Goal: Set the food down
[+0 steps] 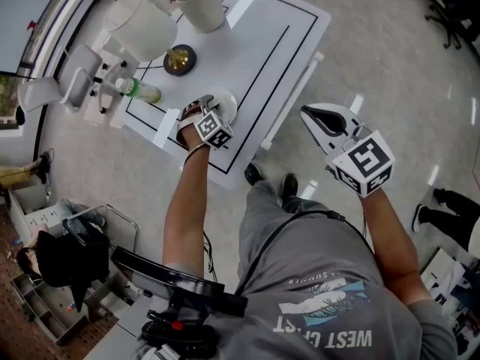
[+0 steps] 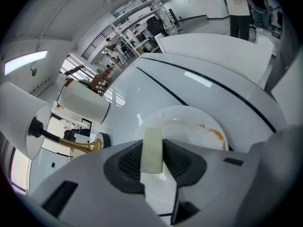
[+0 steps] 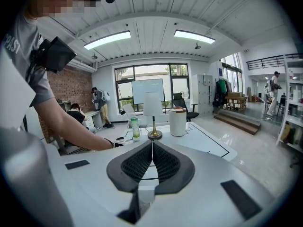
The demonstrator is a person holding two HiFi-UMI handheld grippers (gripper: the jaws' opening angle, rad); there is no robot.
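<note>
In the left gripper view my left gripper (image 2: 154, 161) is shut on a thin pale green slice of food (image 2: 152, 148), which stands upright between the dark pads. Just below and beyond it lies a white plate (image 2: 191, 126) with an orange smear. In the head view the left gripper (image 1: 202, 109) hovers over that plate (image 1: 227, 98) near the front edge of the white table (image 1: 262, 43). My right gripper (image 1: 324, 118) is off the table to the right, above the floor. Its jaws (image 3: 152, 161) are shut with nothing between them.
A lamp with a brass foot (image 1: 180, 58) and white shade (image 1: 142, 25), a white cylinder container (image 1: 199, 2) and a green bottle (image 1: 139, 90) stand at the table's far and left side. Black lines mark the tabletop. A seated person (image 1: 64, 257) is at the lower left.
</note>
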